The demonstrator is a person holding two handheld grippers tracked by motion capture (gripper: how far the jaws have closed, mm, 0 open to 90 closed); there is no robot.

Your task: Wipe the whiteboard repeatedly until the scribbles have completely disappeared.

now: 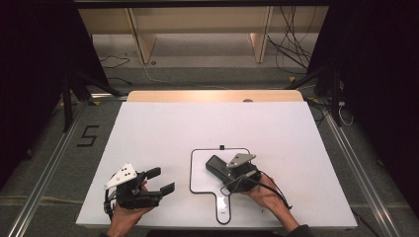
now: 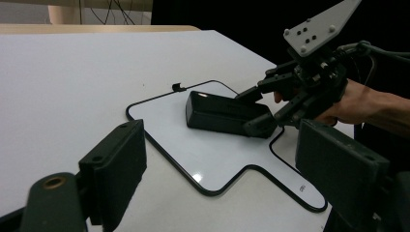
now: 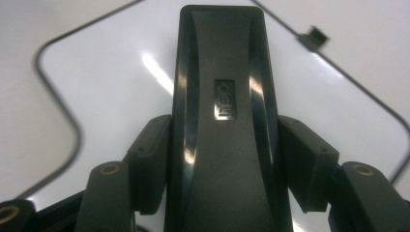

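A black oblong case [image 1: 215, 164] with a small logo plate lies inside a glossy white patch ringed by a black outline [image 1: 190, 170] at the table's front middle. My right gripper [image 1: 225, 170] is shut on its near end, pads pressed on both long sides [image 3: 225, 159]. The case [image 3: 222, 96] runs away from that camera over the outline [image 3: 53, 53]. The left gripper view shows the case [image 2: 217, 113] low on the patch, with the right gripper [image 2: 256, 112] on it. My left gripper [image 1: 161, 180] rests open at the front left, nothing between its jaws [image 2: 227, 174].
A small black clip [image 1: 222, 147] sits on the outline's far edge. The outline narrows into a stem [image 1: 223, 210] towards the front edge. Beyond the white table top [image 1: 148, 128] are wooden shelf legs, floor cables and stand legs.
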